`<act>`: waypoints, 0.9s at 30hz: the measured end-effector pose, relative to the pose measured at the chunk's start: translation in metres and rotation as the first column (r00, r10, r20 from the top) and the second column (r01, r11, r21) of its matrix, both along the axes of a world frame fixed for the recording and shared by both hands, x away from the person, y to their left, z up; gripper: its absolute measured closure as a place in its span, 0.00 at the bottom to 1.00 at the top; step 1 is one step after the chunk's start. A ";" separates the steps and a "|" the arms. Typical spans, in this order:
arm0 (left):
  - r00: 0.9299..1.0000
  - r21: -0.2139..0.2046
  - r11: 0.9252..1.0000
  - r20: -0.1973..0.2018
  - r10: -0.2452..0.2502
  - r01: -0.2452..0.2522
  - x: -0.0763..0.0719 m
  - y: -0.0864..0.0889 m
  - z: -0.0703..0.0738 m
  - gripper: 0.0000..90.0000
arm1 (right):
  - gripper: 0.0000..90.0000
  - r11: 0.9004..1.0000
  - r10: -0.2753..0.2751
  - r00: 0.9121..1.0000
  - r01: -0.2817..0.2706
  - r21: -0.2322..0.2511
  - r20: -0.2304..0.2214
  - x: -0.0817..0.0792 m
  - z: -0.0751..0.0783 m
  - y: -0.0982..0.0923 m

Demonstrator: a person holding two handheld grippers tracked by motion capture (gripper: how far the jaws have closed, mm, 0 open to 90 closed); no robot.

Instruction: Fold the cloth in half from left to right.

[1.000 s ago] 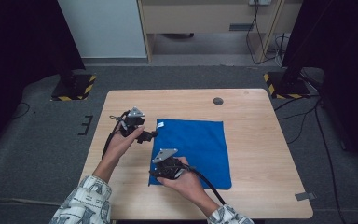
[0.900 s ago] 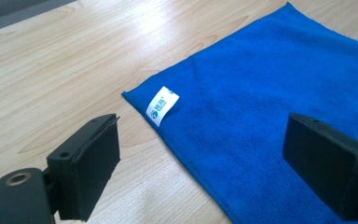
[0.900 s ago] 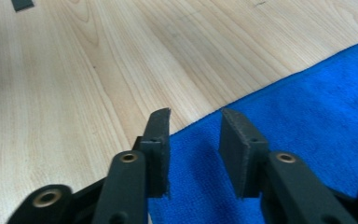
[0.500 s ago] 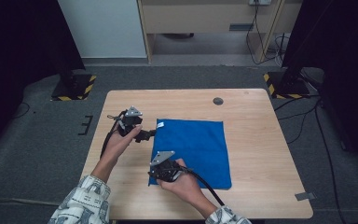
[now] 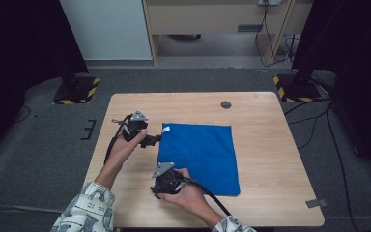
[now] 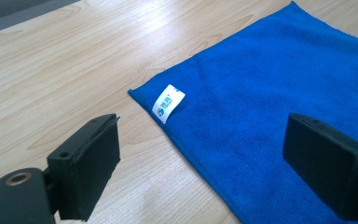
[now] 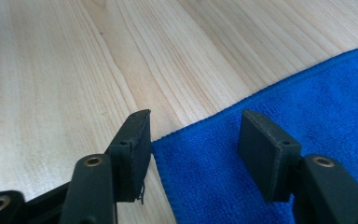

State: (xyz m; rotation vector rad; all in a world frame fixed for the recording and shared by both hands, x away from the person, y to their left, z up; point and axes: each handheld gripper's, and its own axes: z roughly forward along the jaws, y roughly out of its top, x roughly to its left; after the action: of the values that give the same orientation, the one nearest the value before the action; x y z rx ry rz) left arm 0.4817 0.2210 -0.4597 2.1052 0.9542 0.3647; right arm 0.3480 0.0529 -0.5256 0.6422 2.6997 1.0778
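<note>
A: Where is the blue cloth (image 5: pixel 198 157)?
B: Flat, mid-table. The left gripper (image 5: pixel 152 140) gapes at its far-left corner; the right gripper (image 7: pixel 193 154), just reopening, straddles the near-left corner, ungripped.
A: Risk?
B: Pads may pinch only air.

cloths: 1 blue cloth (image 5: pixel 200 155) (one white tag (image 6: pixel 168 102)) | grippers: 2, left gripper (image 5: pixel 153 140), right gripper (image 5: pixel 157 189) | tables: 1 table (image 5: pixel 270 145)

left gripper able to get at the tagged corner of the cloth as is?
Probably yes: left gripper is open, the blue cloth corner with its white tag lies just ahead, bare table between.
</note>
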 end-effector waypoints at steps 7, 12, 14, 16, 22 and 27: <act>1.000 0.001 1.000 -0.008 0.000 0.000 0.001 -0.001 -0.002 0.12 | 0.68 1.000 -0.020 1.000 0.020 0.007 0.005 0.000 0.000 -0.003; 1.000 -0.004 1.000 -0.014 0.005 -0.005 0.003 -0.002 -0.005 0.12 | 0.91 0.999 -0.043 0.999 0.043 0.007 -0.010 0.004 0.001 -0.006; 1.000 -0.006 1.000 -0.019 0.005 -0.005 0.005 -0.003 -0.006 0.13 | 0.96 0.999 -0.048 0.998 0.049 0.016 -0.033 0.006 0.002 -0.008; 1.000 -0.012 1.000 -0.026 0.002 -0.002 0.007 -0.003 -0.009 0.13 | 0.97 0.998 -0.050 0.998 0.051 0.031 -0.037 0.005 0.002 -0.010; 0.999 -0.023 0.999 -0.029 0.023 -0.024 0.017 -0.004 -0.021 0.16 | 0.97 0.998 -0.026 0.998 0.030 0.062 -0.056 -0.002 0.002 -0.012; 0.998 -0.002 0.999 -0.031 0.047 -0.047 0.028 -0.005 -0.036 0.27 | 0.97 0.997 -0.001 0.998 0.005 0.074 -0.060 -0.010 0.002 -0.011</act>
State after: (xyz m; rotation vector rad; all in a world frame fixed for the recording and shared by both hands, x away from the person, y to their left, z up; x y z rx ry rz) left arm 0.5093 0.2163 -0.4959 2.0943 1.0236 0.3551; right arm 0.3380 0.0419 -0.5235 0.7013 2.7188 1.1807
